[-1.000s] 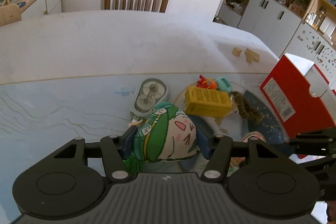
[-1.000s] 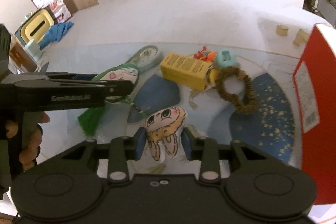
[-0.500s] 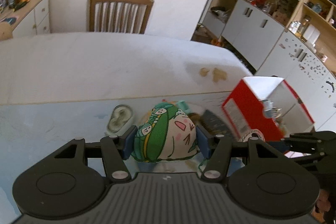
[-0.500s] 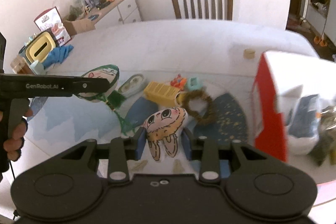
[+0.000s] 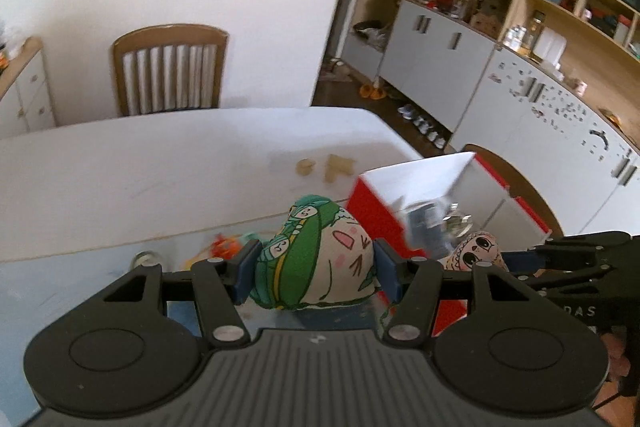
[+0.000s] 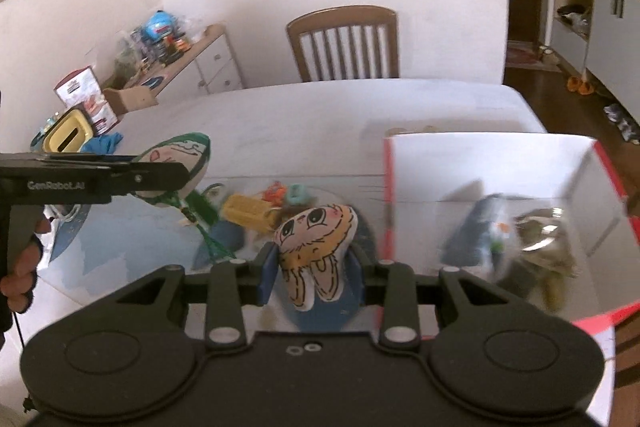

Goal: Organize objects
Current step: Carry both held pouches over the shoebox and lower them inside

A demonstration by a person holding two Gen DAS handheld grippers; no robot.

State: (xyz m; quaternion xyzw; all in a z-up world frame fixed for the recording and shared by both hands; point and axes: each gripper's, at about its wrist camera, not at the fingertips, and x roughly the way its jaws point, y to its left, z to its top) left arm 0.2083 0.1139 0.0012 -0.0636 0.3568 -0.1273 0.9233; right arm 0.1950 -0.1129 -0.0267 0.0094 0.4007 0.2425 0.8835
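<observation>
My left gripper is shut on a green-haired cartoon plush, held in the air above the table. The same plush shows at the left of the right wrist view, with its green tassel hanging below. My right gripper is shut on a blonde cartoon plush, also lifted; that plush appears at the right of the left wrist view. An open red box with a white inside stands to the right and holds several blurred items.
On the blue mat lie a yellow basket-like box, an orange toy and a teal item. Two small wooden blocks lie on the white table. A wooden chair stands behind; cabinets fill the right.
Both grippers have risen with their plushes and swung to the right, so the red box now fills the right side and the mat items have dropped low in view.
</observation>
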